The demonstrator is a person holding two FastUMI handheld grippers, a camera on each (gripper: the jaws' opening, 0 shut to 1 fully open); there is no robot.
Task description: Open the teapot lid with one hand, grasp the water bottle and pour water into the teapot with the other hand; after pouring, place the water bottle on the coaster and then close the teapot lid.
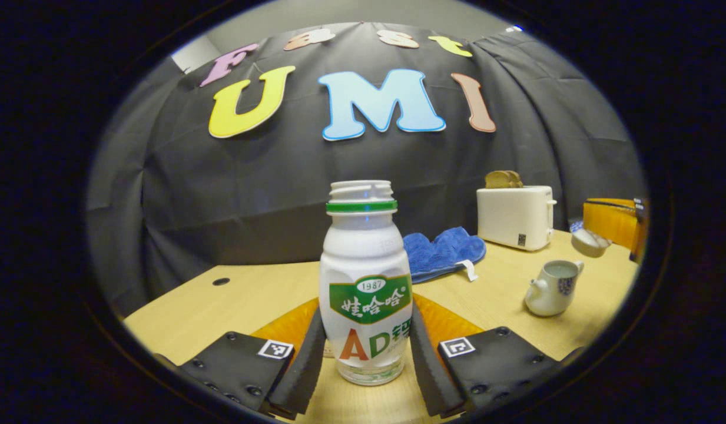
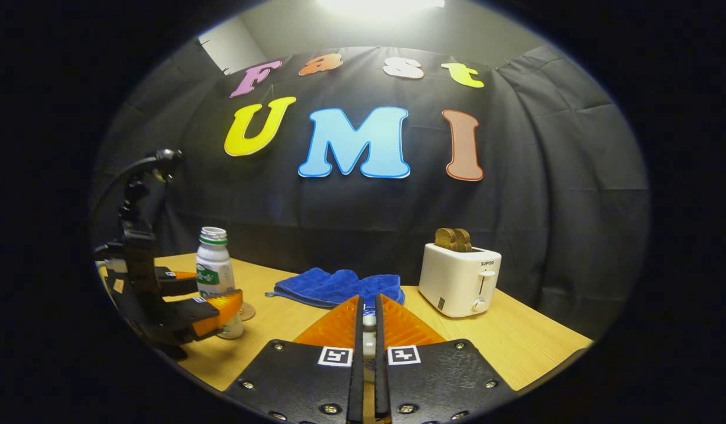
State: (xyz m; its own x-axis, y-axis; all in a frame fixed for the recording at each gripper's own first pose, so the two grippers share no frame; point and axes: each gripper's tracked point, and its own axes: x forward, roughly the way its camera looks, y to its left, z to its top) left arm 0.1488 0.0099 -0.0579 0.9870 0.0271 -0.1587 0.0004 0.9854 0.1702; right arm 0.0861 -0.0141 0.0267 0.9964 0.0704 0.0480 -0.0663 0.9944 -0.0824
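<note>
A capless white water bottle [image 1: 365,282] with a green label stands upright between the fingers of my left gripper [image 1: 365,309], which press on both its sides. In the right gripper view the bottle [image 2: 214,265] rests on a round brown coaster [image 2: 245,311], with the left gripper [image 2: 218,306] around it. The white teapot [image 1: 552,287] sits open on the table at the right. Its lid [image 1: 589,241] hangs in the air above and to the right of it. My right gripper [image 2: 368,312] is shut on the lid's white knob [image 2: 368,323].
A white toaster [image 2: 460,282] with toast in it stands at the back right of the wooden table [image 1: 221,306]. A blue cloth [image 2: 339,287] lies against the back wall between bottle and toaster. A small dark hole [image 1: 221,281] marks the tabletop at the left.
</note>
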